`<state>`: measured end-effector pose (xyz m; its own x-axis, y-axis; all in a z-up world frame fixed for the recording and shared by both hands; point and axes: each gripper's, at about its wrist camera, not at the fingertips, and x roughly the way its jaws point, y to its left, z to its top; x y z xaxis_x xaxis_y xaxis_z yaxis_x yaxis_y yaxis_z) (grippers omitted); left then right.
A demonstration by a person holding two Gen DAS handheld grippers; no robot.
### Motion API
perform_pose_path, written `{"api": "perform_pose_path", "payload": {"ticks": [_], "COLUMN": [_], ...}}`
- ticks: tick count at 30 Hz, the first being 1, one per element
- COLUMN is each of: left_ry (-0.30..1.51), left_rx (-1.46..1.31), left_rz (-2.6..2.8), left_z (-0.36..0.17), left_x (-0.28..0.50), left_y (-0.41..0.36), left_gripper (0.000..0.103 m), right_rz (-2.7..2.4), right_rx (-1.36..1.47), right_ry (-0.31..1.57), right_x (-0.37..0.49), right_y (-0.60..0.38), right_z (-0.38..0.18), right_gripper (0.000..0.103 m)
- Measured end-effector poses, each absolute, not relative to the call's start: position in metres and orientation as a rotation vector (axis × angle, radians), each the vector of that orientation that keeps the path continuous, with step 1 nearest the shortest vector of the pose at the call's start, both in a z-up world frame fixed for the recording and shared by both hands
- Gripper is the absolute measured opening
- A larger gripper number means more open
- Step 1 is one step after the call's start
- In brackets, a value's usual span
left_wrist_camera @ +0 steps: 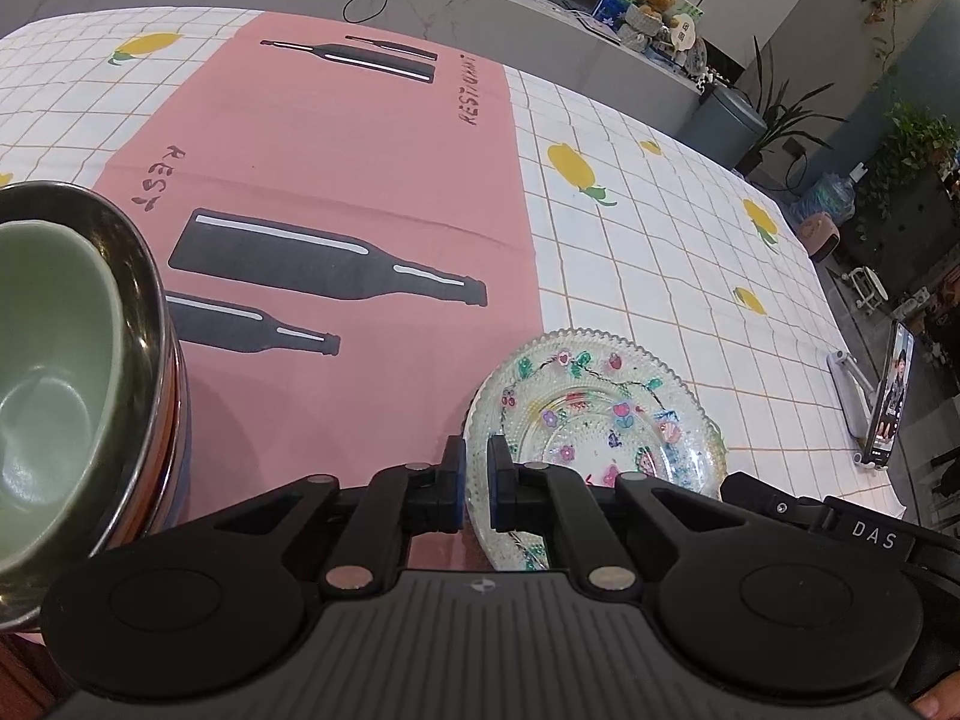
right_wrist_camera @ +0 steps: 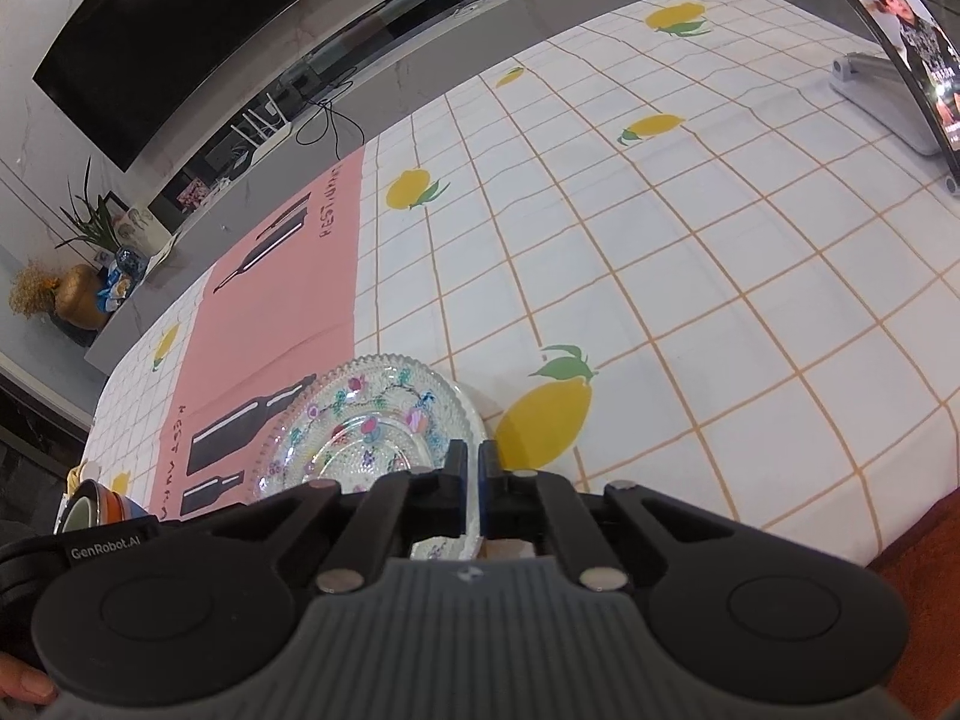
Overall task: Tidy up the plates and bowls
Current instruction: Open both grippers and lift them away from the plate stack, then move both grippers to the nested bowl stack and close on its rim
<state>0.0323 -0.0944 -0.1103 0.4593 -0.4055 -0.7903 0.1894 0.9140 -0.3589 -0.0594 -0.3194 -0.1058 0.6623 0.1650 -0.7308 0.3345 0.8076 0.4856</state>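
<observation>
A clear glass plate (left_wrist_camera: 600, 414) with painted flowers is held tilted over the table. My left gripper (left_wrist_camera: 477, 480) is shut on its near-left rim. My right gripper (right_wrist_camera: 473, 468) is shut on the rim of the same plate (right_wrist_camera: 366, 420) at its right side. A stack of bowls stands at the left edge: a green bowl (left_wrist_camera: 48, 384) sits inside a steel bowl (left_wrist_camera: 141, 276), with coloured bowls under them. The stack also shows small in the right wrist view (right_wrist_camera: 96, 507).
The table has a white checked cloth with lemons (right_wrist_camera: 660, 276) and a pink placemat with black bottles (left_wrist_camera: 336, 204). A phone on a stand (right_wrist_camera: 900, 48) is at the far right. Past the table are a grey counter (left_wrist_camera: 480, 6), plants and a TV.
</observation>
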Motion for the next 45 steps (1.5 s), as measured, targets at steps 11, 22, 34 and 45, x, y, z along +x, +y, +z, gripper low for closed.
{"api": "perform_pose_path", "payload": {"ticks": [11,22,34,45], "left_ry": [0.810,0.623,0.614,0.739], "left_rx": [-0.030,0.040,-0.193,-0.468], "left_rz": [-0.417,-0.293,-0.095,-0.027], "left_z": [-0.057,-0.015,-0.021,-0.057], "left_x": [-0.004,-0.028,-0.025,-0.024], "left_y": [-0.105,-0.062,0.041,0.107], "left_gripper": [0.014,0.020,0.070,0.070], "right_rz": [-0.110,0.006,-0.007,0.158], "right_rx": [0.400,0.268,0.283,0.340], "right_ry": [0.786,0.631,0.585,0.825], "right_x": [-0.072,-0.085,-0.081,-0.040], "right_y": [-0.287,-0.230,-0.174,-0.115], "right_z": [-0.063,-0.015,-0.005,-0.031], "right_gripper": [0.031,0.070,0.084,0.088]}}
